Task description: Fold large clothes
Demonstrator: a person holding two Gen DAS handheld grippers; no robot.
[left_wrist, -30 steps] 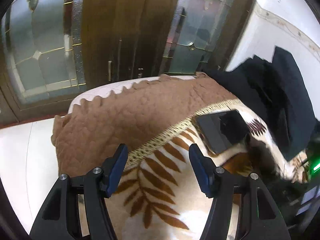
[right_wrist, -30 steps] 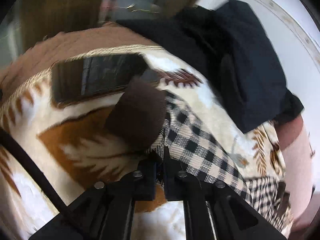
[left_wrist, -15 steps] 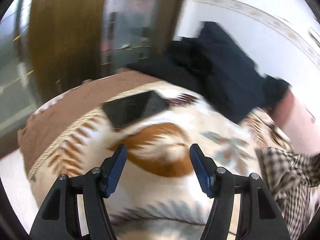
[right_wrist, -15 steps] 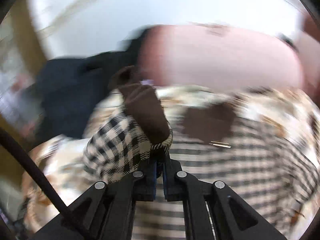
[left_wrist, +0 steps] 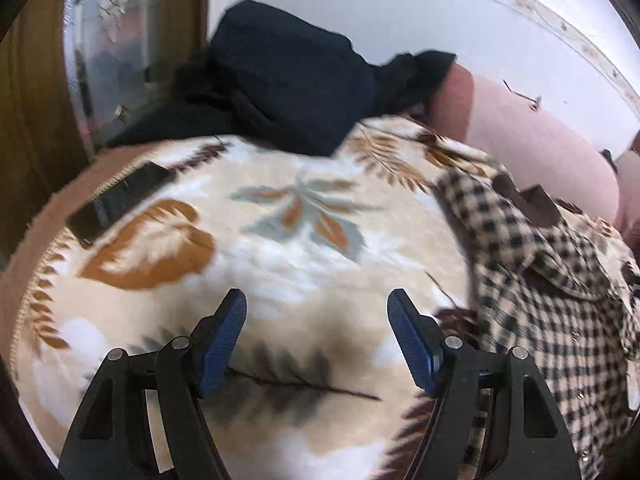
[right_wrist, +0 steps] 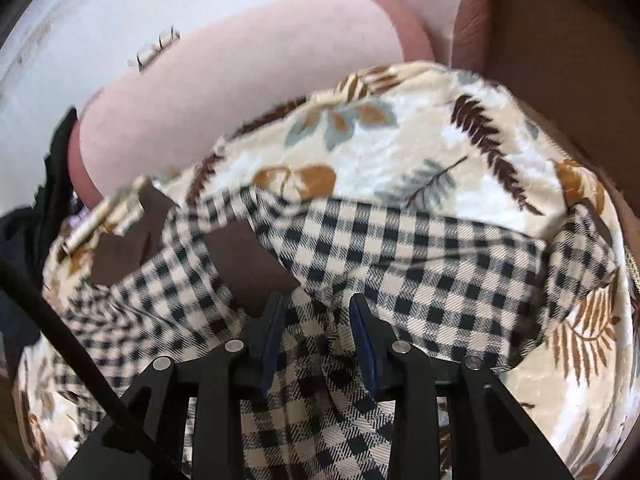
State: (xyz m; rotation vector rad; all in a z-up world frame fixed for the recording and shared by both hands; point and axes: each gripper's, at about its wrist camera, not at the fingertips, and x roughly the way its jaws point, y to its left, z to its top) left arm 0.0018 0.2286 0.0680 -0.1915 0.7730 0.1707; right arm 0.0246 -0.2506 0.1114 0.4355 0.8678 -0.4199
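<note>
— While the right gripper (right_wrist: 316, 328) has just been letting its jaws apart, how much of the fold would you call done?

— Little, by my reading. The cream-and-black checked woven shirt with brown patches (right_wrist: 400, 264) lies rumpled on the cream plush blanket printed with brown and grey leaves (right_wrist: 400, 140). Its cloth sits between the right pads, yet they no longer press it, so it looks released. One sleeve or flap seems thrown across the body; nothing lies squared or stacked.

— And the left gripper (left_wrist: 318, 338)?

— Its jaws have also been widening and stand well apart, nothing between them, only bare blanket beneath. From that camera the checked shirt (left_wrist: 532, 280) is at three o'clock, just beside the right-hand finger.

— What is left, then?

— Probably smoothing the shirt, bringing in the sides and doubling it over.

— Anything in the way?

— Going outward on the left view: a flat black rectangular phone (left_wrist: 120, 204) lies on the blanket at ten o'clock, well apart from the shirt. Farther, at twelve o'clock, a heap of dark navy clothing (left_wrist: 288, 80) rests against the wall. At two o'clock runs a long pink bolster cushion (left_wrist: 540, 144), which hems in the shirt's far edge.
</note>
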